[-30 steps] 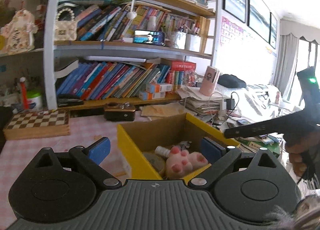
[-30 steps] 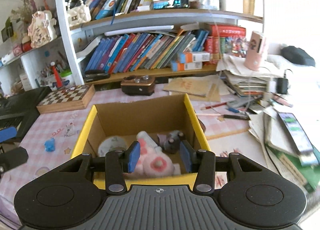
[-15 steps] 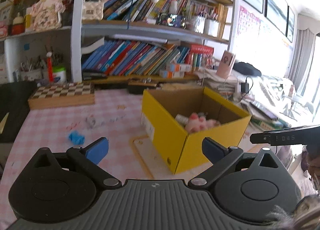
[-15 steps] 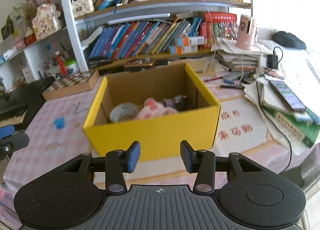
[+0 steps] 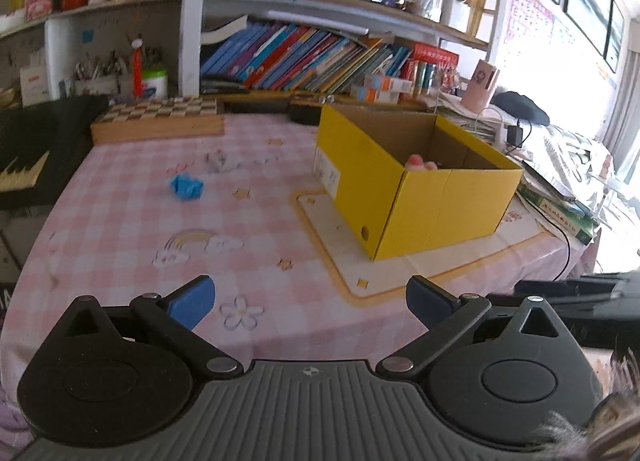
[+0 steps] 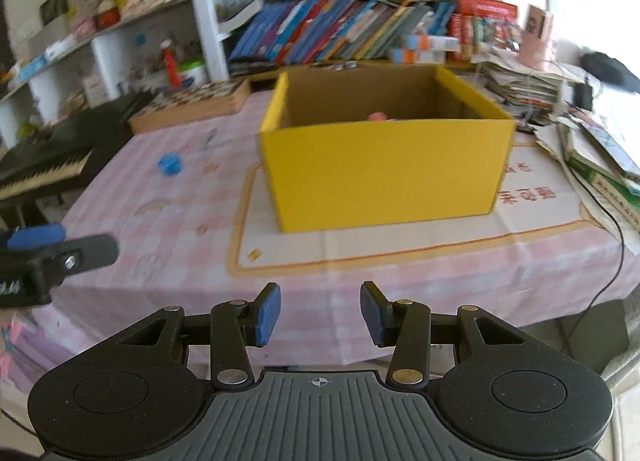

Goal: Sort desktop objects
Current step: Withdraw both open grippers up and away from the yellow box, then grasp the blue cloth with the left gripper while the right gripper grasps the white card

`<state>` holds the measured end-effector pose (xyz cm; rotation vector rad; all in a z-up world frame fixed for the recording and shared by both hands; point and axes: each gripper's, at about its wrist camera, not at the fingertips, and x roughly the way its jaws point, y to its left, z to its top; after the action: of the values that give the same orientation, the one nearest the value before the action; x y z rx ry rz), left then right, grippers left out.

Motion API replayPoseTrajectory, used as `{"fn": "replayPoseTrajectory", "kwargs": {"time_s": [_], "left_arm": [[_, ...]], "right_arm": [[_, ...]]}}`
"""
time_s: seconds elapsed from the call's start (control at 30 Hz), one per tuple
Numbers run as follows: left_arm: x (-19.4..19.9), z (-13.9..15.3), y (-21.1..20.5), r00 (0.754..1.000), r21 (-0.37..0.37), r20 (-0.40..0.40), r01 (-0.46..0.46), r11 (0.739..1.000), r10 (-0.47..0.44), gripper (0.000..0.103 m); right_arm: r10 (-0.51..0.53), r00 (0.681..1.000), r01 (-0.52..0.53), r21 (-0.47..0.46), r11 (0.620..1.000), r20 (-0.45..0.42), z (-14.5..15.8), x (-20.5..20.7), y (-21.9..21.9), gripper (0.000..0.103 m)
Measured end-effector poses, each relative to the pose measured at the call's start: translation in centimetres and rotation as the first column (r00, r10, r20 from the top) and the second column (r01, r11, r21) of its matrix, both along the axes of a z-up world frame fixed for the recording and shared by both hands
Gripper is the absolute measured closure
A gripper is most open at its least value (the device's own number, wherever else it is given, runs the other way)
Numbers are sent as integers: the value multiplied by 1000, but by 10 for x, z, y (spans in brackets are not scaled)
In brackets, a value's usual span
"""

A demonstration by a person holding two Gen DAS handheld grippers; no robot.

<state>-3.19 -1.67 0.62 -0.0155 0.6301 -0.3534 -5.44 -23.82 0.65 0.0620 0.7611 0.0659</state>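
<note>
The left claw (image 5: 310,299) is gaping wide with nothing between its pads, its jaws having just been opening, while the right claw (image 6: 320,313) is standing partly open and empty. A yellow box (image 5: 416,197) is sitting on the counter (image 5: 120,245) right of centre, well beyond both claws, a pink toy (image 5: 418,161) peeking inside. A small blue piece (image 5: 186,187) is lying left of the box, up-left of the left claw.
</note>
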Motion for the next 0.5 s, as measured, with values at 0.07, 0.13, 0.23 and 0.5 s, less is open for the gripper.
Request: {"fn": "replayPoseTrajectory", "kwargs": {"time_s": [0.07, 0.13, 0.23, 0.5], "left_arm": [[-2, -1, 4, 1000, 3, -10, -11, 1000, 11, 0], [-5, -2, 9, 1000, 7, -14, -23, 1000, 23, 0], [-8, -3, 19, 998, 7, -21, -56, 998, 56, 0], [-7, -5, 42, 989, 0, -43, -139, 990, 139, 0]], "right_arm": [[35, 999, -35, 1, 999, -13, -3, -1, 10, 59], [66, 997, -66, 5, 998, -26, -5, -1, 19, 59], [103, 994, -103, 10, 995, -32, -6, 1, 30, 59], [167, 985, -166, 24, 986, -31, -5, 12, 53, 59]]}}
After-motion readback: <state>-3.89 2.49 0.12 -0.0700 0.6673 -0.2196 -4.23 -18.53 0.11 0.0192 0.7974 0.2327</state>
